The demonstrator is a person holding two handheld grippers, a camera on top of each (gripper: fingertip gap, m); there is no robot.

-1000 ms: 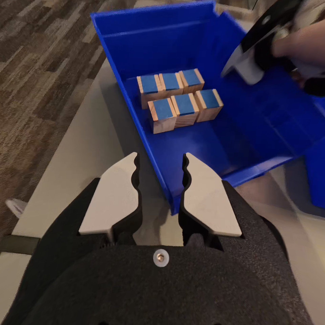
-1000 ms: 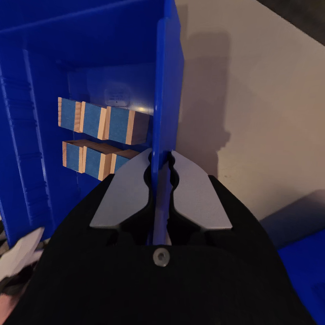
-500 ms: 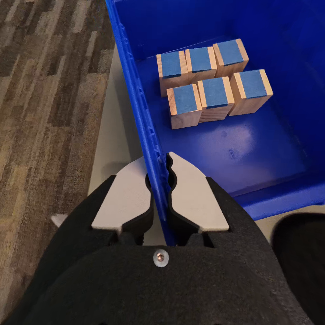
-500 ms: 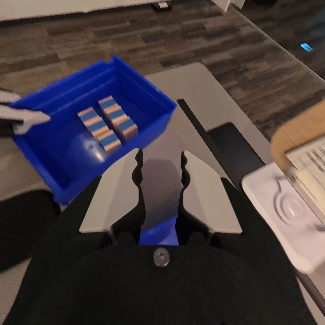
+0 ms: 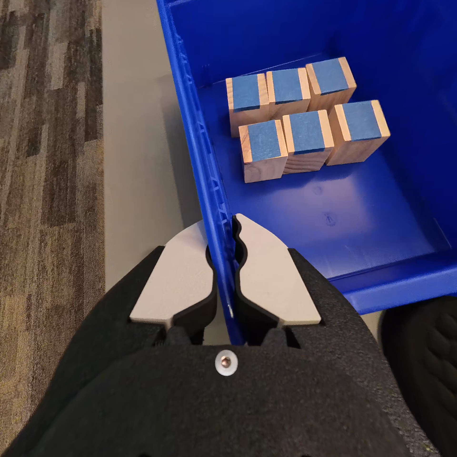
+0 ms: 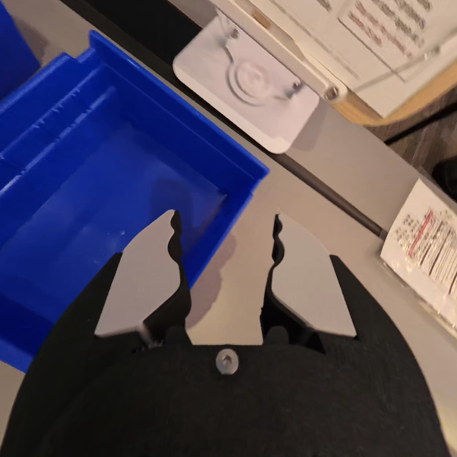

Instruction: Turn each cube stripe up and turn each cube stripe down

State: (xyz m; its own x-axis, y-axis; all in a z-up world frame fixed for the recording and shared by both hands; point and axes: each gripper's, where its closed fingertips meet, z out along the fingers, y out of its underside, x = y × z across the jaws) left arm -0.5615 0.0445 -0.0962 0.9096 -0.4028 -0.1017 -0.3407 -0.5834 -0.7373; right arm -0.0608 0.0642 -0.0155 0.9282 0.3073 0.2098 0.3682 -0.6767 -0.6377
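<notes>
Several wooden cubes (image 5: 306, 131) stand in two rows of three on the floor of a blue bin (image 5: 195, 128), each with its blue stripe facing up. My left gripper (image 5: 218, 220) is shut on the bin's left wall, one finger outside and one inside, near the front corner. My right gripper (image 6: 226, 214) is open and empty. It hangs over the near right corner of a second blue bin (image 6: 173, 103) with nothing in it. The cubes do not show in the right wrist view.
The bins sit on a grey table (image 5: 138, 148) whose left edge borders carpet floor (image 5: 49, 173). A black pad (image 5: 420, 358) lies by the front of the cube bin. A white flat device (image 6: 244, 84), printed sheets (image 6: 425, 247) and a dark strip (image 6: 321, 185) lie to the right.
My left gripper moved in and shut on the bin's left wall. My right gripper let go of the bin's right wall, opened wide and swung right over the empty bin.
</notes>
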